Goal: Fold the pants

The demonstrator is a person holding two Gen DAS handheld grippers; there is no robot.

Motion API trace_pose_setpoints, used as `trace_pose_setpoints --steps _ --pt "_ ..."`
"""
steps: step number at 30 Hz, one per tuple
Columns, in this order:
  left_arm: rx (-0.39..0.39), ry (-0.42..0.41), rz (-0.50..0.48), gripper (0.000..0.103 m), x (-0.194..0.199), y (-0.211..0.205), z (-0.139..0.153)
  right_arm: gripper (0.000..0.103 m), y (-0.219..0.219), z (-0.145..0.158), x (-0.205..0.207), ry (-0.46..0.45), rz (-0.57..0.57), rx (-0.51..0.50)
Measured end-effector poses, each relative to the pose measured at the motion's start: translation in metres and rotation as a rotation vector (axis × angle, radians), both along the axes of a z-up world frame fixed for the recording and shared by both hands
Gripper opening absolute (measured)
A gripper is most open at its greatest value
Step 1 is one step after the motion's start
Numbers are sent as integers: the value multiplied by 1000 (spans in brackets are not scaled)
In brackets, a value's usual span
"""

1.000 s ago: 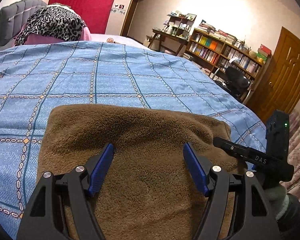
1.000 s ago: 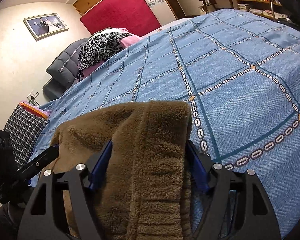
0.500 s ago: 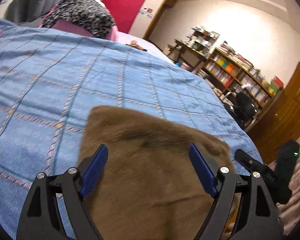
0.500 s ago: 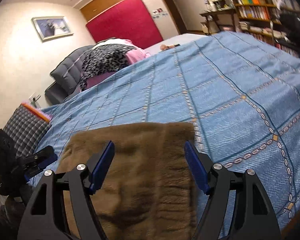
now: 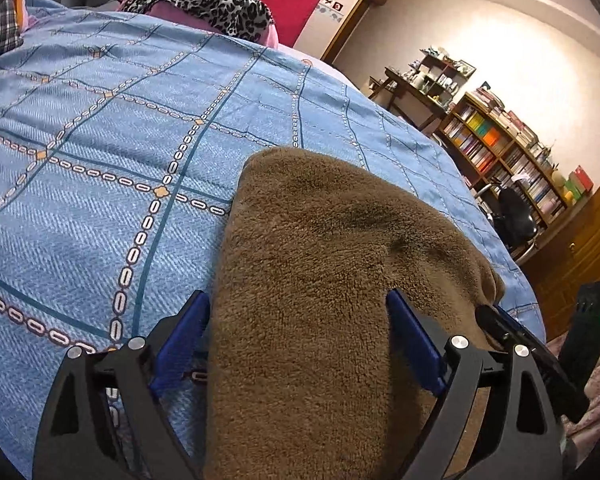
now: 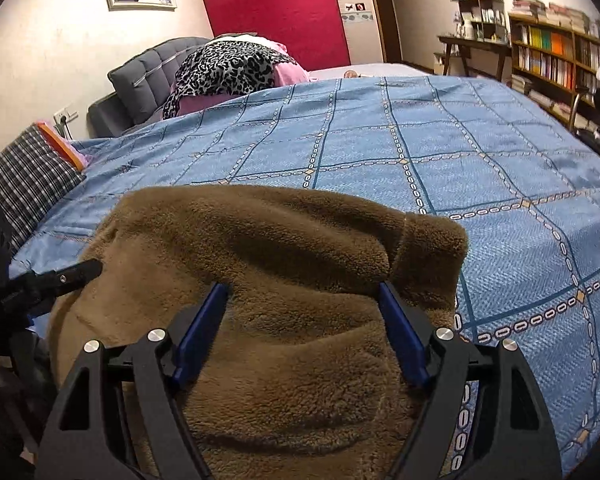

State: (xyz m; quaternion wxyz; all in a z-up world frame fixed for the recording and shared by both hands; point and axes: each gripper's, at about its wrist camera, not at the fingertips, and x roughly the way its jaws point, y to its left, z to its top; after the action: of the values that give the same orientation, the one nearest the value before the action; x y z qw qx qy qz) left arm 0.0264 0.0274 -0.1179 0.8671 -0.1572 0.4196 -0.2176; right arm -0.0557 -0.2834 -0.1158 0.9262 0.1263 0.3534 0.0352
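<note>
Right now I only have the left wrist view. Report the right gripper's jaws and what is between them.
Observer: The right gripper has its jaws opening, with the brown pants lying between them.
Operator: Describe the fabric just past its fingertips.
Observer: A thick rolled fold runs across there and ends in a seamed cuff at the right.
Operator: Tell me where my gripper shows from that side.
Observer: One black finger of the left gripper reaches the pants' left edge; I cannot confirm contact.
</note>
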Motion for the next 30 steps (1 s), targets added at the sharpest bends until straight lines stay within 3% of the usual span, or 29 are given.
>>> trace_pose_setpoints --steps 7,12,22,30 --pt "-28 16 -15 88 4 13 25 79 -37 29 -25 -38 -65 108" --pt "-77 60 -81 88 12 11 30 80 -62 19 -34 10 -73 205" --pt "15 83 -156 88 16 -8 21 81 -71 -20 -26 112 -55 311" --pt "96 68 -191 88 15 -21 19 89 -74 -31 -20 135 -39 336"
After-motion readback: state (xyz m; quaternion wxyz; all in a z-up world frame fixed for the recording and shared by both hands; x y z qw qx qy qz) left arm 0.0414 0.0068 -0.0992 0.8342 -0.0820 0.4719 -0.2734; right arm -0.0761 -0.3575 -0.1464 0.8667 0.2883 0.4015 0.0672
